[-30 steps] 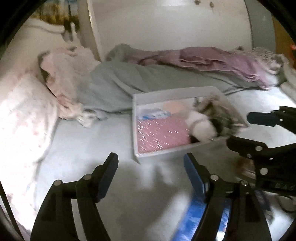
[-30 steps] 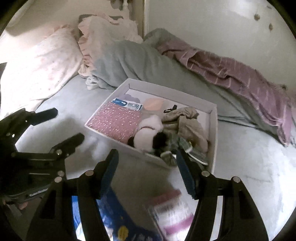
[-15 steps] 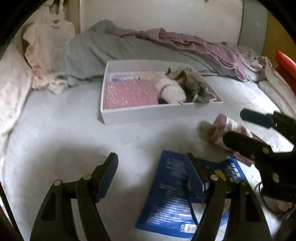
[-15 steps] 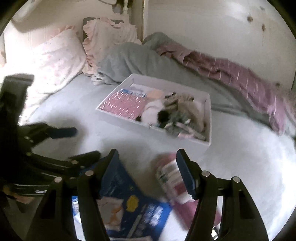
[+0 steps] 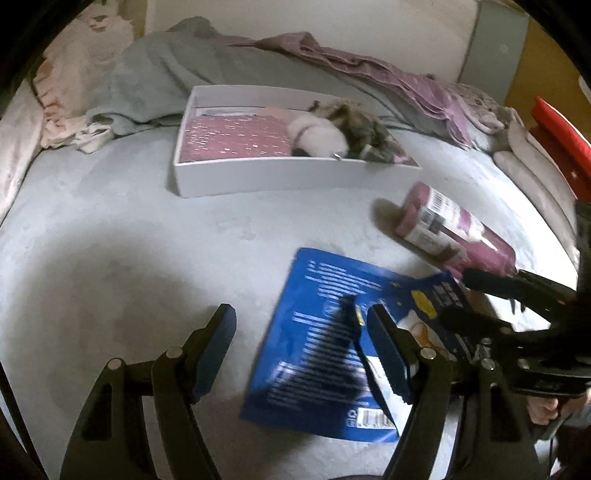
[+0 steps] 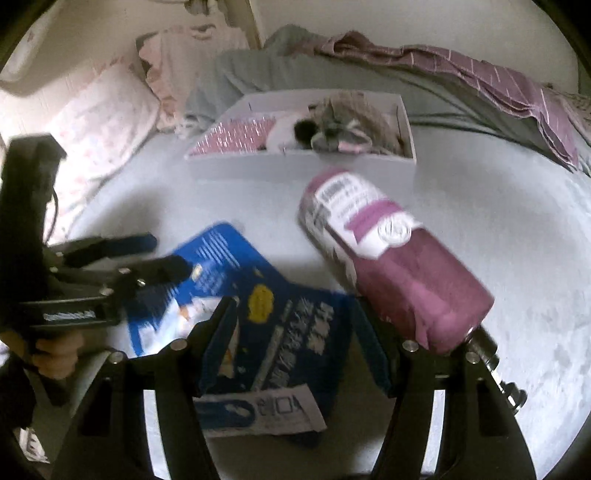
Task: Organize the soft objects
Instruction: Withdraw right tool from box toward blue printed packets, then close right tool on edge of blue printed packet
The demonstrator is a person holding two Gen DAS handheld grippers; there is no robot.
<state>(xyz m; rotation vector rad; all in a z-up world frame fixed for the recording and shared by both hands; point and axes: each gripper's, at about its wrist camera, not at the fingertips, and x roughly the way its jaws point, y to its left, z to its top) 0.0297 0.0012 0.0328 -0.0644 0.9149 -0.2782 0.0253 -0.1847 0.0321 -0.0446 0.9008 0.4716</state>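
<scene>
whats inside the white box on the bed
The white box holds a pink speckled fabric piece, a white plush and brownish clothes. Whatever lies beneath them is covered.

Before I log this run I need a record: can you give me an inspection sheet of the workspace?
Surface: grey bed, bare in front.
Job's things: blue packet and pink roll lie on the bed; white box already holds soft items.
Clutter: grey blanket, purple cloth, pillow.
Grippers: left gripper and right gripper open, empty, over the packet.
Cables: thin black one beside the left gripper.
Surroundings: white wall.
</scene>
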